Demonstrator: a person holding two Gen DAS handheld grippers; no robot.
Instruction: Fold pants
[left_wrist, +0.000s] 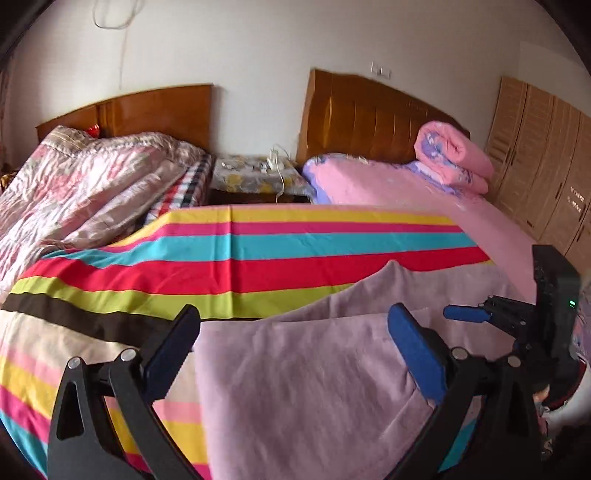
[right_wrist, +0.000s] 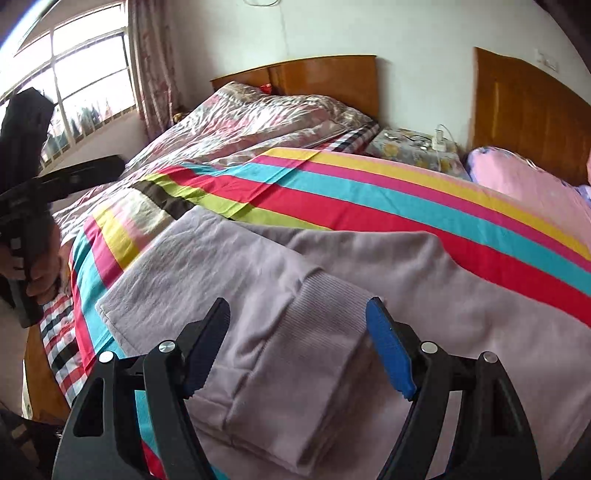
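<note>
Mauve-grey pants (left_wrist: 306, 373) lie folded over on the striped sheet (left_wrist: 236, 254), their ribbed cuff (right_wrist: 314, 332) on top near me. My left gripper (left_wrist: 295, 321) is open and empty, just above the pants' near left part. My right gripper (right_wrist: 299, 314) is open and empty, its jaws either side of the ribbed cuff, above it. The right gripper also shows in the left wrist view (left_wrist: 465, 314) at the right, and the left gripper shows in the right wrist view (right_wrist: 92, 170) at the left.
A rumpled floral quilt (left_wrist: 85, 181) lies on the left bed. A nightstand (left_wrist: 255, 177) with a charger stands between two wooden headboards. A rolled pink quilt (left_wrist: 454, 155) lies on the right bed. A wardrobe (left_wrist: 546, 177) stands at far right, a window (right_wrist: 74, 81) at left.
</note>
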